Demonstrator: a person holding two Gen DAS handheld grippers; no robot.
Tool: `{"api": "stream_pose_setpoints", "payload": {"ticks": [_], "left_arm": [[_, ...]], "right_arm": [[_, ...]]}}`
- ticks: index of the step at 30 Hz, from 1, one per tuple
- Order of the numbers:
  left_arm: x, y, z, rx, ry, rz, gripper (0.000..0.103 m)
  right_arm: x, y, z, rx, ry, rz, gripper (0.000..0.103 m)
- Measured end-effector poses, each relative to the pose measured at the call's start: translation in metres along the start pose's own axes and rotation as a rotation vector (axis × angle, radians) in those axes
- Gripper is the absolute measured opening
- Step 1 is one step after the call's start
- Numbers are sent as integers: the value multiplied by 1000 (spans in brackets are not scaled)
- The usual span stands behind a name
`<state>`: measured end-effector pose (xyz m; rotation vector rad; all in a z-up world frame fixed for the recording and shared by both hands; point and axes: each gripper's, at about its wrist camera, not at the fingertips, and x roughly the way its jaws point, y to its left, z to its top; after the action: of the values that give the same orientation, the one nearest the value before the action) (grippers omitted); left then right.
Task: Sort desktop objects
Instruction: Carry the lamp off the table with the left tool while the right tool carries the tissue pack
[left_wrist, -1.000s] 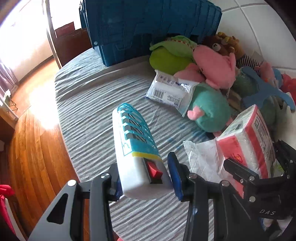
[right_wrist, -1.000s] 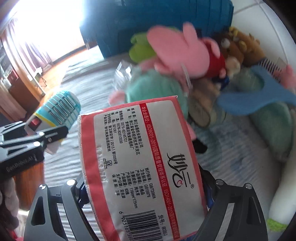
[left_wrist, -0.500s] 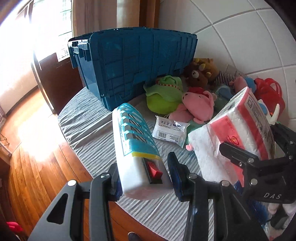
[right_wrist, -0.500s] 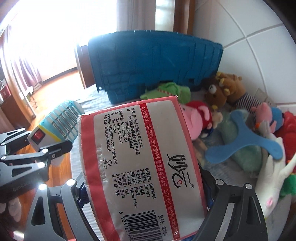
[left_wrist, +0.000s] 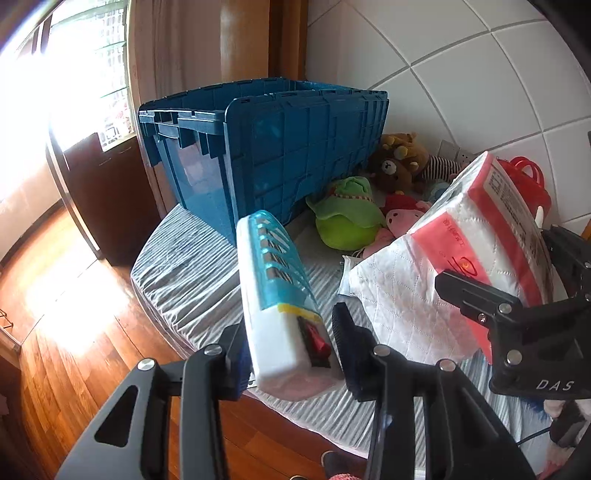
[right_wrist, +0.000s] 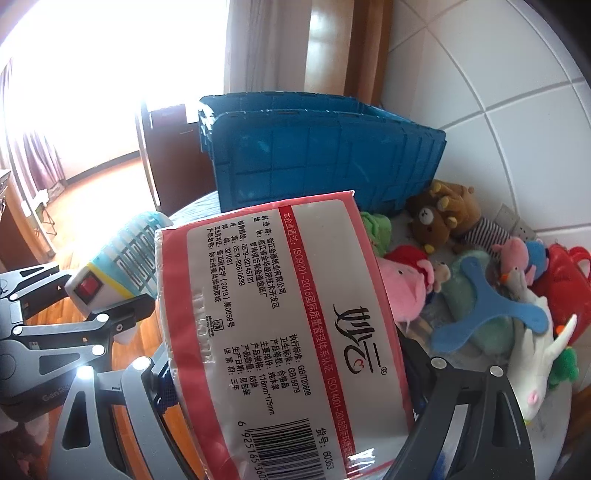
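Here, at nine o'clock in the left wrist view, the wooden floor (left_wrist: 74, 325) is lying open and bare beside the rounded edge of the striped tabletop (left_wrist: 192, 273). The left gripper (left_wrist: 291, 343) is pinching the white and teal device (left_wrist: 280, 291) with the red switch; its jaws have just been closing a little more on it, and the device is hanging above the table edge. At twelve o'clock the blue crate (left_wrist: 295, 147) is standing on the tabletop, its near corner just behind the tip of the device. At two o'clock the plush toys (left_wrist: 347, 218) are crowding between the crate and the tiled wall (left_wrist: 480, 74). At three o'clock the right gripper (right_wrist: 291, 387) is holding the tissue pack (right_wrist: 295, 314), with jaws spread wide around it, above the table.
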<state>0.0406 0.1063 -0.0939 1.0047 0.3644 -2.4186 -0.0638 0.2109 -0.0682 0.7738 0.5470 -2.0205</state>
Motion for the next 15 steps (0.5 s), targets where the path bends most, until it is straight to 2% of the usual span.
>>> {"api": "stream_pose_setpoints", "payload": {"ticks": [3,7,10,11,12,13,15], "left_arm": [[2,15,7,0,-14,-8,32],[31,28,19,7,6,-39,31],[96,32,22,25,64,-78,18],[125,36,19,23,80,-92,18],[151,41,14,18,136,-91,18],[170,49,8,5,163,-121,18],[192,72,-8,-18,131,-57,20]], "right_arm": [[6,14,12,-15,-3,-6,90],[26,26,26,-8,9,-14,90],[52,21,29,13,39,-48,90],[62,18,28,23,51,-64,90],[73,11,26,40,66,-78,90],[85,4,24,61,82,-92,90],[105,-6,17,110,113,-102,90]]}}
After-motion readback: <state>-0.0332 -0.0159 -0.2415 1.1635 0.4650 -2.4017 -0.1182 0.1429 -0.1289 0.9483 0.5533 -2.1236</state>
